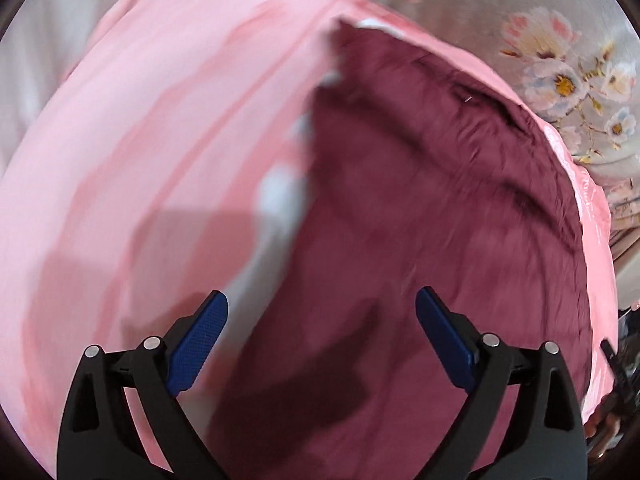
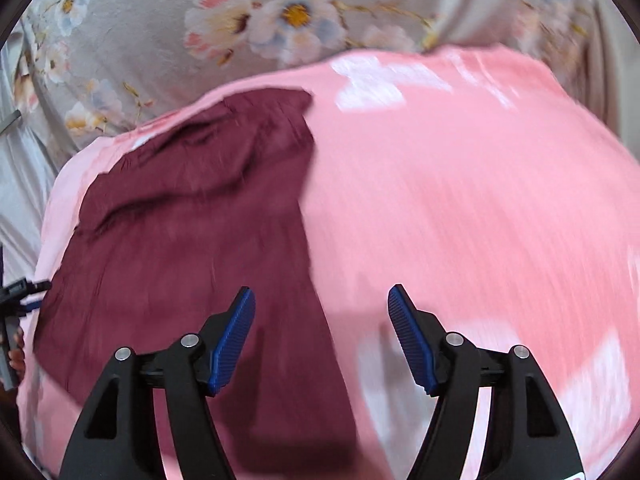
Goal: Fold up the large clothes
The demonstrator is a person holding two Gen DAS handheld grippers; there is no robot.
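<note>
Lying flat on the pink sheet is the maroon garment, spread wide with creases near its far edge. That far edge comes close to the sheet's far edge, where the pink meets a grey floral cloth. In the right wrist view the garment covers the sheet's left part and leaves the right part bare; in the left wrist view it fills the right part, and the pink sheet shows bare to the left, with the floral cloth past the far right corner.

The left gripper hangs over the garment's near part with its blue pads spread wide and nothing between them. The right gripper stands over the garment's right edge, its left finger above maroon fabric and its right finger above pink sheet; its pads are also apart and hold nothing. No fabric touches either pair of pads.

At the left rim of the right wrist view, the other gripper's dark frame and part of a hand show by the sheet's left edge. Both views are smeared by motion blur.
</note>
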